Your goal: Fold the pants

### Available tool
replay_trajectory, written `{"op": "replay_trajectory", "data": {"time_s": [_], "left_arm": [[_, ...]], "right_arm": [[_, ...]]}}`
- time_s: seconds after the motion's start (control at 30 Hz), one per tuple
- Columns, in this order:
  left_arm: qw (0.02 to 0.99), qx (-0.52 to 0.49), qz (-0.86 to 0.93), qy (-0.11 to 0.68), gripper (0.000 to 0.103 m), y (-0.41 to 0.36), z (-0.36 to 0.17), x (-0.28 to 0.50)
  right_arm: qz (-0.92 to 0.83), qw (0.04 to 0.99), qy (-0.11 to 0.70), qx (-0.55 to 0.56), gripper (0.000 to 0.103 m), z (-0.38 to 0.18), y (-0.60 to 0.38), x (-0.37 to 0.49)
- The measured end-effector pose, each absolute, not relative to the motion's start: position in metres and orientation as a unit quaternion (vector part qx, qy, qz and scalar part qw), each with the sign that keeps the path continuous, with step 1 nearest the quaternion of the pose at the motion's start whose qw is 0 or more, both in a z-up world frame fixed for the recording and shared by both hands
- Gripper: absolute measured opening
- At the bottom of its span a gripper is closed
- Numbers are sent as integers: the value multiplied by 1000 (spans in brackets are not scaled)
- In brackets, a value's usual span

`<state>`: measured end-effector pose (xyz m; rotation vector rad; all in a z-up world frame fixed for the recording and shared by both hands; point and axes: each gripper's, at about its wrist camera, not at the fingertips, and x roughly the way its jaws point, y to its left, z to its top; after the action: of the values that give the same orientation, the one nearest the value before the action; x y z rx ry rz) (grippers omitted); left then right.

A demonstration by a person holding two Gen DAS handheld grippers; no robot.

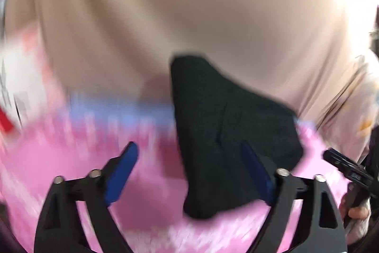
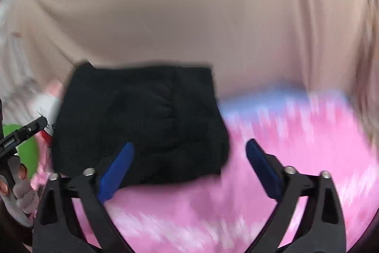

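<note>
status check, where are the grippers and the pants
Left gripper open, right gripper open, neither holding. Black pants lie folded on pink cover. Nothing in the way.

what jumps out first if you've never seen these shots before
The black folded pants stand out most, a dark compact bundle lying on the bright pink cloth, with a beige fabric backdrop filling the top of both views. Next come the blue pads of each tool: the right tool stands open with the bundle just left of its gap, and the left tool stands open too, the bundle between its fingers but not pinched.
</note>
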<state>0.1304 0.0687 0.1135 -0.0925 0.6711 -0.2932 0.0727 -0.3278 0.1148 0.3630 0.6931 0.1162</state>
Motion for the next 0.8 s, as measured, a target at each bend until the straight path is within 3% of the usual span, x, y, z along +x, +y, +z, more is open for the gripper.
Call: {"op": "replay_trajectory", "data": {"time_s": [0.13, 0.3, 0.5, 0.53, 0.57, 0.6, 0.63, 0.7, 0.8], "left_arm": [[907, -68, -120, 398, 77, 92, 29, 151], [881, -118, -147, 435, 80, 80, 9, 185], [833, -197, -174, 488, 83, 65, -31, 215], [824, -212, -183, 493, 79, 63, -35, 219], [819, -222, -189, 495, 76, 63, -39, 222], [821, -221, -191, 491, 62, 63, -38, 223], [821, -218, -198, 489, 46, 63, -35, 224], [833, -203, -194, 477, 31, 67, -18, 220], [847, -190, -198, 455, 31, 76, 7, 211]], "right_arm": [[41, 902, 378, 204, 88, 58, -346, 73], [63, 897, 369, 236, 89, 67, -355, 115], [84, 864, 420, 266, 91, 37, -342, 182], [88, 858, 431, 263, 65, 29, -335, 188], [82, 857, 443, 250, 55, 26, -329, 191], [70, 868, 440, 220, 52, 29, -320, 190], [70, 875, 435, 201, 39, 35, -313, 187], [70, 884, 425, 180, 25, 53, -303, 176], [93, 900, 396, 159, 20, 86, -285, 152]]}}
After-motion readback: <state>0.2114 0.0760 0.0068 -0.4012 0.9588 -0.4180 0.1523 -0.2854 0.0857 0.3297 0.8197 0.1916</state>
